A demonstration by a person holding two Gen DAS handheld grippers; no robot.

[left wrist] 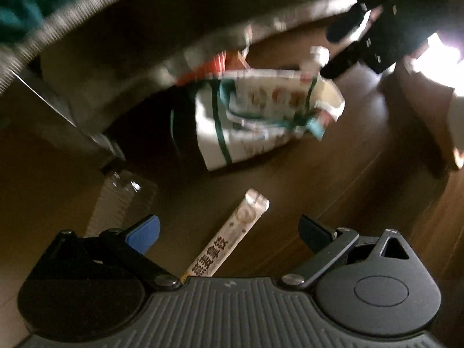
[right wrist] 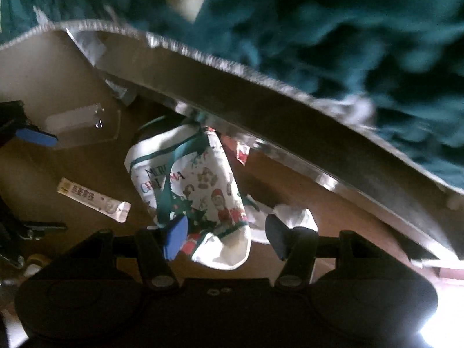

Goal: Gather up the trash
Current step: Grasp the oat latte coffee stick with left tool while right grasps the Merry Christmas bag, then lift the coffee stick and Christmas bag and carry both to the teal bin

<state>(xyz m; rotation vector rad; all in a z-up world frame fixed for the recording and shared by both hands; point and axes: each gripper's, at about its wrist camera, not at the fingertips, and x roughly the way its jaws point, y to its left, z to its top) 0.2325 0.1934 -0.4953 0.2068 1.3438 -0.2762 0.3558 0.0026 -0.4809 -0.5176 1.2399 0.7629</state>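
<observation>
On the brown floor, a long pale sachet wrapper (left wrist: 232, 232) with printed characters lies between the fingers of my left gripper (left wrist: 229, 230). The jaws stand wide apart and touch nothing. Beyond it lies a white Christmas-print bag (left wrist: 255, 116) with green straps. My right gripper (right wrist: 227, 237) hovers open over that bag (right wrist: 200, 185), with a crumpled white tissue (right wrist: 293, 216) by its right finger. The wrapper (right wrist: 92, 200) also shows to the left in the right wrist view, near a blue pad (right wrist: 34, 137) of the left gripper.
A clear plastic bottle (left wrist: 121, 200) lies left of the left gripper. A red wrapper (right wrist: 242, 150) pokes out beside the bag. A low metal-edged frame (right wrist: 261, 101) with a teal blanket (right wrist: 333, 34) overhangs the floor behind. Bright glare fills the right corner.
</observation>
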